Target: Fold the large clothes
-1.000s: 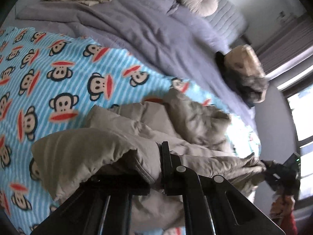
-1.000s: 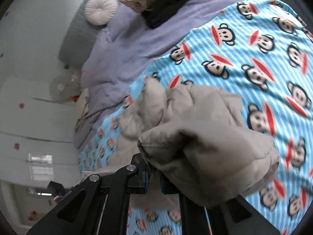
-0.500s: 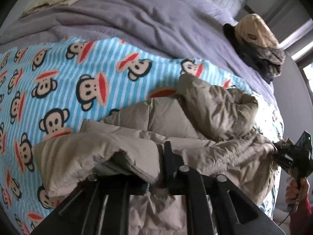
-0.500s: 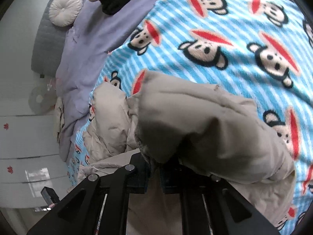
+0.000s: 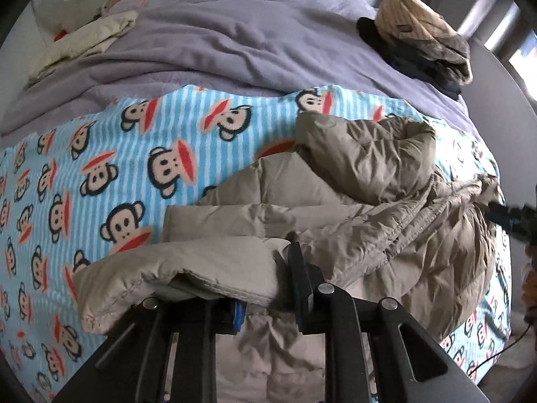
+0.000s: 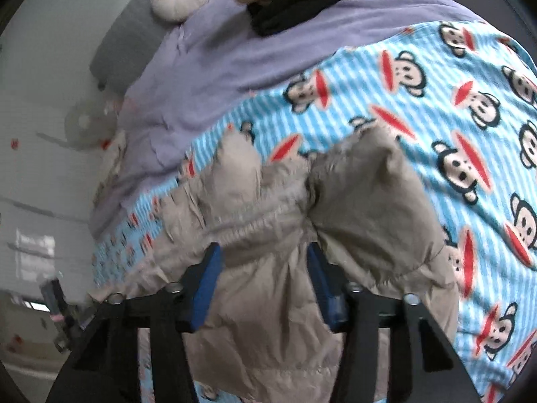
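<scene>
My left hand-held gripper (image 5: 268, 288) clamps the beige puffer jacket (image 5: 352, 201); my right hand-held gripper (image 6: 263, 268) stands apart. Risk: slippery padding springs unfolded.

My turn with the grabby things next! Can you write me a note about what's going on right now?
Left gripper: shut on an edge of the beige puffer jacket, that edge lifted.
Right gripper: open, fingers straddling the jacket, gripping nothing.
The jacket lies bunched on the monkey blanket; other clothes sit farther back on the purple duvet.
Done: the right side looks laid over.
Left: probably bring the left edge across, set it down, smooth the bundle.
</scene>
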